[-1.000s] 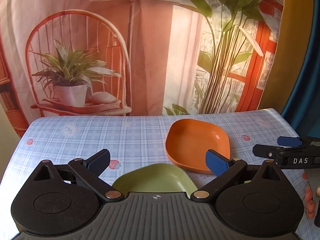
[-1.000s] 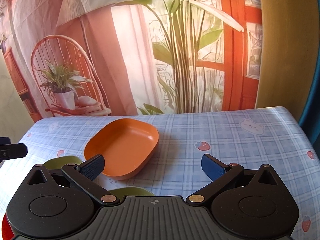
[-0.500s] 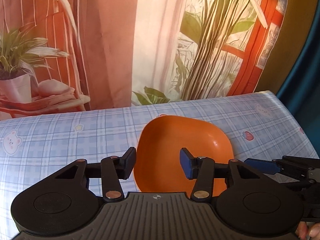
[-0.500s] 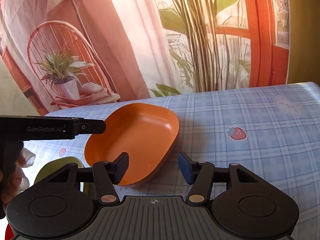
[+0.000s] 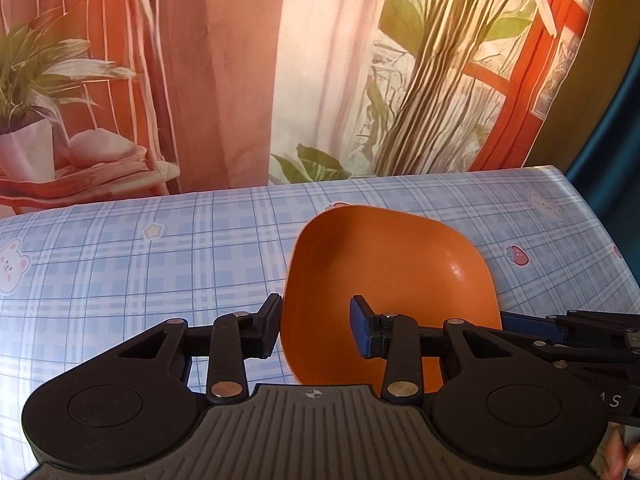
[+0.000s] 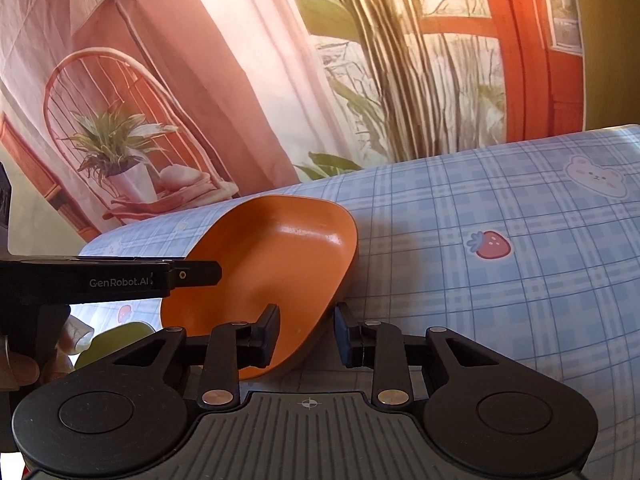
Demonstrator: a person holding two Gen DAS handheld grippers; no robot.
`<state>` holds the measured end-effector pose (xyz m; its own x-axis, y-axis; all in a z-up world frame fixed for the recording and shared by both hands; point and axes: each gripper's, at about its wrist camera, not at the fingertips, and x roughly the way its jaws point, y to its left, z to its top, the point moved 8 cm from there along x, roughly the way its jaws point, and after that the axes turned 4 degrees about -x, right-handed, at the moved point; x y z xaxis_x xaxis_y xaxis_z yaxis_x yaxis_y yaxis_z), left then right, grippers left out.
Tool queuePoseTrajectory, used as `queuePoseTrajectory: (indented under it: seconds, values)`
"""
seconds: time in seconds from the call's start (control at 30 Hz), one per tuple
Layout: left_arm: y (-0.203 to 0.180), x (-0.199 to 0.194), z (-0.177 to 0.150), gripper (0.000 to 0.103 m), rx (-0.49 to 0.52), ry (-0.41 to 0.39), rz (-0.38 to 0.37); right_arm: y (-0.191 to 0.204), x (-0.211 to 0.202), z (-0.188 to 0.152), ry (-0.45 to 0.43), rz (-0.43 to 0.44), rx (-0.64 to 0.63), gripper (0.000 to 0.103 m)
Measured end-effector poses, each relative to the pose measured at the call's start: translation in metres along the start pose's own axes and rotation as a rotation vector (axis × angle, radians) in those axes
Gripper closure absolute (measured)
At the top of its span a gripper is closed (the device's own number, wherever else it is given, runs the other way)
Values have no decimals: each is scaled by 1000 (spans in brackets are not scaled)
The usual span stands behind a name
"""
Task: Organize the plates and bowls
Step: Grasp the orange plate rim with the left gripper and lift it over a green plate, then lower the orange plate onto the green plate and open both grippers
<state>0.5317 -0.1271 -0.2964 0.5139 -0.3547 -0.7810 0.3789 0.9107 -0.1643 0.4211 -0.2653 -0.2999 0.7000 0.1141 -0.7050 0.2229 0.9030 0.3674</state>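
We judge the step in hand to be a two-sided pick-up of the orange dish (image 5: 392, 272), which sits on the checked surface (image 5: 160, 248) towards its far right part, well clear of the edges. To do it well, we want the dish to stay level as it leaves the surface, so both sides should bite before either rises.

The left claw (image 5: 316, 322) straddles the dish's near-left rim, one finger outside the wall and one inside. The right claw (image 6: 306, 330) straddles the near-right rim the same way. Both have just been closing with the rim between the fingers. Each now stands narrowed but not pinched: we see a gap beside the wall, so neither has hold of the dish yet. We would close both fully, seat the pads low on the wall rather than on the lip, then lift together. A green dish (image 6: 116, 340) lies near the orange one, at the left of the right wrist view, and looks like a likely stacking partner.

As for materials, the surface wears a smooth, slightly glossy cloth printed with bears and strawberries, likely slippery underneath. The dish is a rounded square, shallow, with thin walls of matte plastic that shine faintly inside. The finger pads (image 5: 362, 330) are flat blue rubber.
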Motion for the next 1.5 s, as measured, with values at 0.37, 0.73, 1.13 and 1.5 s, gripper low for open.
queuePoseTrajectory:
  seconds: [0.37, 0.73, 1.13, 1.5]
  values:
    - [-22, -56, -4, 64, 16, -40, -60, 0, -41, 10, -48, -18, -31, 75]
    - [-56, -117, -51, 64, 1, -58, -118, 3, -105, -8, -72, -46, -100, 75]
    - [-78, -142, -112, 64, -30, -52, -134, -3, -133, -50, -49, -71, -152, 75]
    - [-75, -139, -126, 64, -4, -27, -83, 1, -123, -67, -45, -56, -182, 75]
